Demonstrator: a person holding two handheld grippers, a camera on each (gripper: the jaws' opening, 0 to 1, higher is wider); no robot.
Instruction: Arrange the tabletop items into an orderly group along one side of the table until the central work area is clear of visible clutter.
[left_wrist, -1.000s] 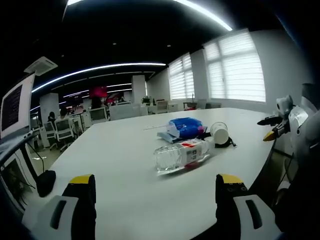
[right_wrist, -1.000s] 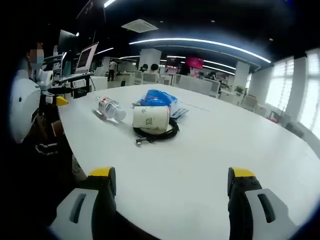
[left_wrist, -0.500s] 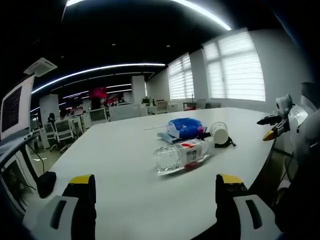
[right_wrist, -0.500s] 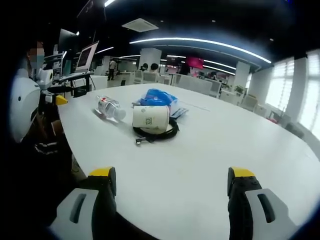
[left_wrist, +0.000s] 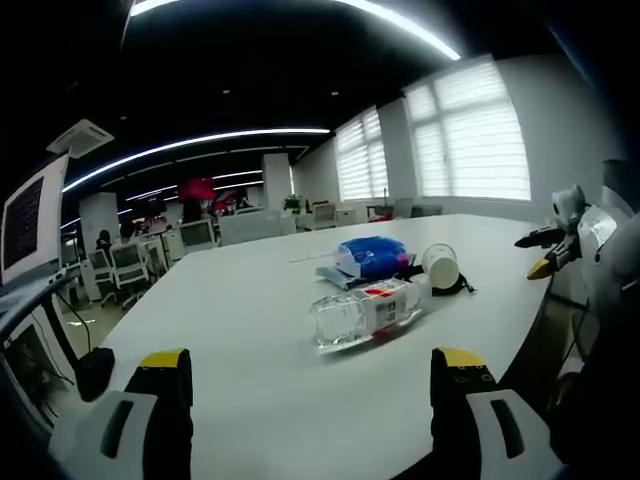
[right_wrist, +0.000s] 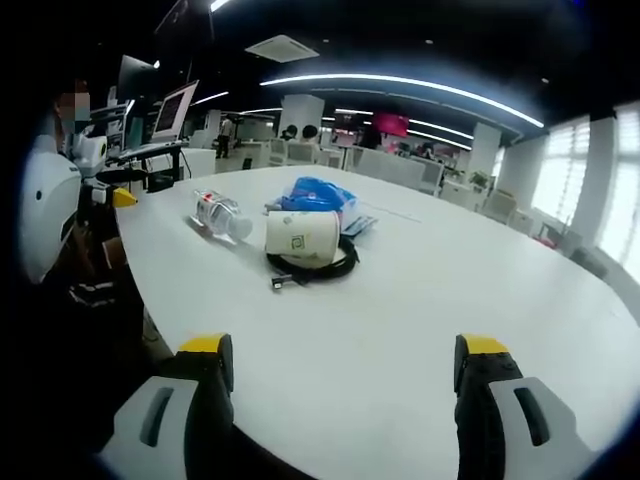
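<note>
Ahead of left gripper (left_wrist: 305, 375) | bottle (left_wrist: 365, 311) on its side | apart

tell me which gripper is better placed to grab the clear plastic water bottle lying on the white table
Left, probably. The clear plastic water bottle lies on its side just ahead of the open left gripper. From the right gripper, the bottle sits farther off, beside the tipped white paper cup.

Right gripper (right_wrist: 340, 365) jaws wide apart, nothing between, low over white table (right_wrist: 420, 300) — ahead: paper cup (right_wrist: 301, 238) on its side on coiled black cable (right_wrist: 318, 270), blue pack (right_wrist: 316, 196) just behind, clear bottle (right_wrist: 222, 215) lying to its left.
</note>
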